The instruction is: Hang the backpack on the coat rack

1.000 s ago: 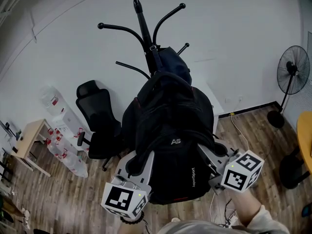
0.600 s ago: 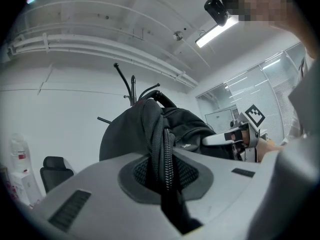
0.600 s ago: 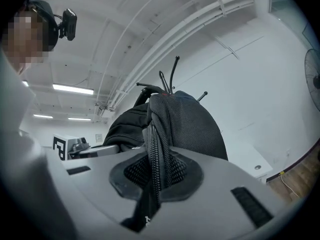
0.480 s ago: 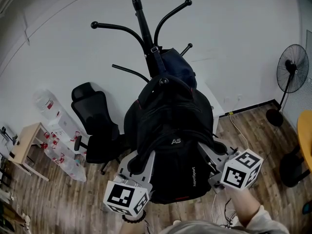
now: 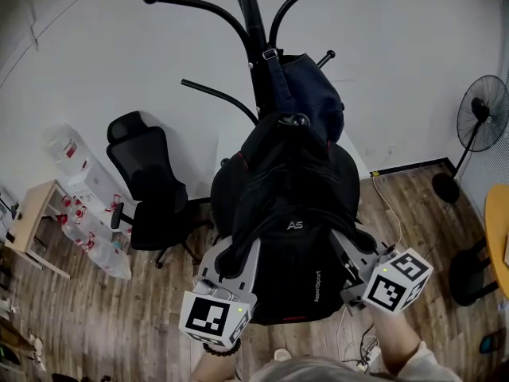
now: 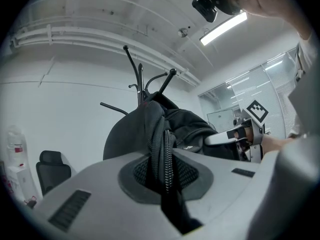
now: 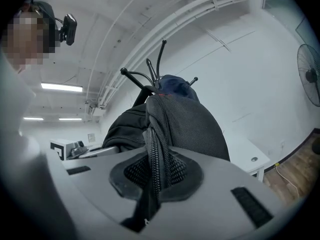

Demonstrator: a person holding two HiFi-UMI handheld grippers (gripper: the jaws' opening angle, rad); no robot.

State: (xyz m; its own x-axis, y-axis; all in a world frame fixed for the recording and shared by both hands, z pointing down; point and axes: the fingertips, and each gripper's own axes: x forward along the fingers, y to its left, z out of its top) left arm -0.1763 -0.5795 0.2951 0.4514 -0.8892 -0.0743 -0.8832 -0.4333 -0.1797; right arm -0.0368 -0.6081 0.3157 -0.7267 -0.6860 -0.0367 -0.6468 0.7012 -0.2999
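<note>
Sides of the black fabric backpack (image 5: 290,213) are clamped by the left tool (image 5: 236,259) and right tool (image 5: 347,251), against the black metal coat rack (image 5: 253,18).

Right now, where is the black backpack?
Centre of the head view: the black backpack is clamped by its sides between the left gripper and right gripper, its top against the coat rack, just below the hanging dark blue bag.

Left gripper (image 5: 237,255) and right gripper (image 5: 348,250) hold backpack (image 5: 293,197) at coat rack (image 5: 253,18).
</note>
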